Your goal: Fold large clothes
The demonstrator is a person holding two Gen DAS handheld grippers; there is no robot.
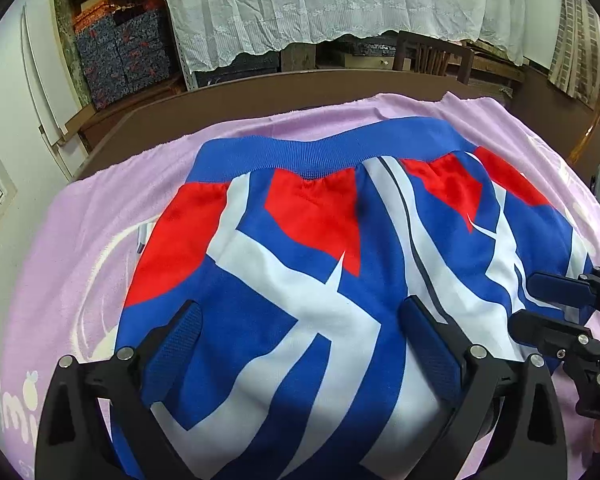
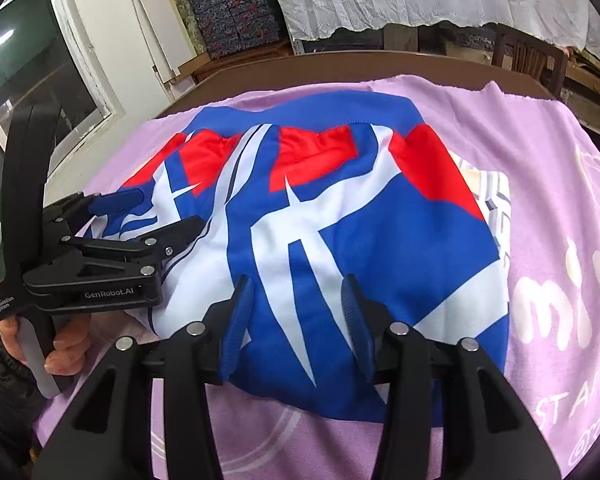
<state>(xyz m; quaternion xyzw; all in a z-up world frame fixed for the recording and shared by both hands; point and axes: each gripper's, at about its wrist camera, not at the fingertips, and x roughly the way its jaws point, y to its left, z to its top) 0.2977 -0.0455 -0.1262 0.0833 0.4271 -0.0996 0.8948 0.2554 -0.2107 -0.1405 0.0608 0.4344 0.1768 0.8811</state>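
Observation:
A blue, red and white jacket (image 1: pixel 300 248) lies folded on a lilac towel (image 1: pixel 68 248), its ribbed blue hem at the far side. My left gripper (image 1: pixel 300 320) is open, its fingers spread over the near part of the jacket, holding nothing. The right gripper shows at the right edge of the left wrist view (image 1: pixel 540 300), open over the jacket's right side. In the right wrist view the jacket (image 2: pixel 340 220) fills the middle, my right gripper (image 2: pixel 296 304) is open just above its near edge, and the left gripper (image 2: pixel 160 212) is open at the jacket's left side.
The lilac towel (image 2: pixel 548 168) covers a brown table (image 1: pixel 260 96). Behind it are a wooden chair (image 1: pixel 432 56), stacked patterned boxes (image 1: pixel 120 56) and a white lace curtain (image 1: pixel 340 4). A window (image 2: pixel 32 60) is at the left.

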